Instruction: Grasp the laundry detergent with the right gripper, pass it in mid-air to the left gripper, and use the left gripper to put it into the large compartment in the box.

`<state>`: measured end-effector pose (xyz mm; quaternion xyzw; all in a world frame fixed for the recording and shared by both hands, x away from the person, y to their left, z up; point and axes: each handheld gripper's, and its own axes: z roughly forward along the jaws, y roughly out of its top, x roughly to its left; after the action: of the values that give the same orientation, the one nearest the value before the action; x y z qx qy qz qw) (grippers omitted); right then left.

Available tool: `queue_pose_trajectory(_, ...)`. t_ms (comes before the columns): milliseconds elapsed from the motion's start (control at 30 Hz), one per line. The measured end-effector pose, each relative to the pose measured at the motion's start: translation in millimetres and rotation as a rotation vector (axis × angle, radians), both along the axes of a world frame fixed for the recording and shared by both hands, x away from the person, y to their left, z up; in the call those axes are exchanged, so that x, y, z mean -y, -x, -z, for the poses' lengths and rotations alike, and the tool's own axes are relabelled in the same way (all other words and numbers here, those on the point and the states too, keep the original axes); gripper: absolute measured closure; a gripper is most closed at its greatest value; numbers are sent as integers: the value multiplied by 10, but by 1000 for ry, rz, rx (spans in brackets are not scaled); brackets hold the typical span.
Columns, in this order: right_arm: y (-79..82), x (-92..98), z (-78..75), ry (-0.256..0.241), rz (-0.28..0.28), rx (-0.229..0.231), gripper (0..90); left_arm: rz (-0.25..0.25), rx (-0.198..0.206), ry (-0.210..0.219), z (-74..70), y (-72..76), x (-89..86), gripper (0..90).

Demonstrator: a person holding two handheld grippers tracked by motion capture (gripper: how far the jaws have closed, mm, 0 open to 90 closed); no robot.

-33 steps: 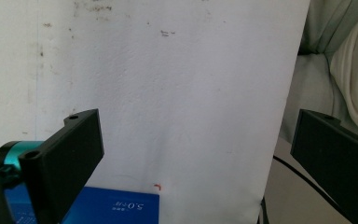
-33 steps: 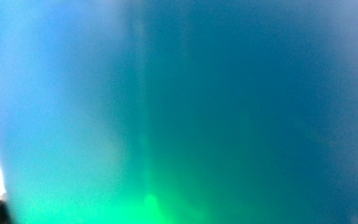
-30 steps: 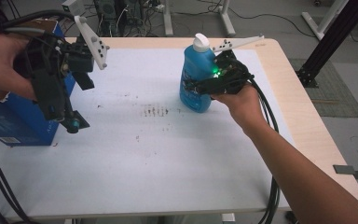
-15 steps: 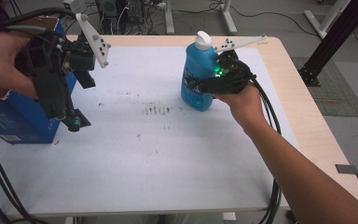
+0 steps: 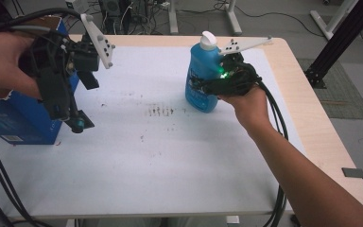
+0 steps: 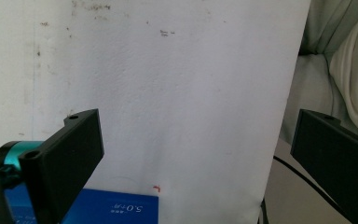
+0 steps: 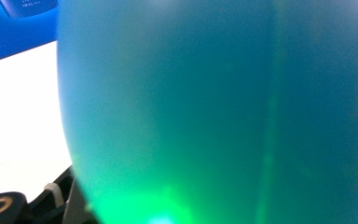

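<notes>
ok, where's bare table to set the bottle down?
Free: the wide white stretch between the blue box and the blue bottle, plus the whole near half. Crowded: left edge by the box under the left gripper.

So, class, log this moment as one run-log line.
right gripper: shut on blue bottle | bottle: upright on table | left gripper: open, above blue box

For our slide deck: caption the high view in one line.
Right tongs grip a blue bottle; left tongs hover open.
</notes>
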<state>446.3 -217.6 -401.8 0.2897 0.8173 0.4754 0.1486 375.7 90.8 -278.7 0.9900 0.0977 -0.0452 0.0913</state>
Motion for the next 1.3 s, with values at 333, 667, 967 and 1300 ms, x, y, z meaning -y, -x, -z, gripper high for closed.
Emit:
queue_pose_trajectory(333, 41, -10, -81, 4, -24, 7, 451, -10, -1, 16, -22, 1, -14, 24)
queue_pose_trajectory(667, 203, -16, -355, 13, -171, -10, 448, -11, 14, 56, -130, 0, 14, 24)
queue_pose_trajectory(967, 324, -8, -560, 5, -330, -22, 446, 7, 34, 58, -301, 15, 104, 24)
queue_pose_trajectory(1300, 480, -142, -701, -7, -536, -20, 446, 43, 45, 71, -486, 38, 273, 24)
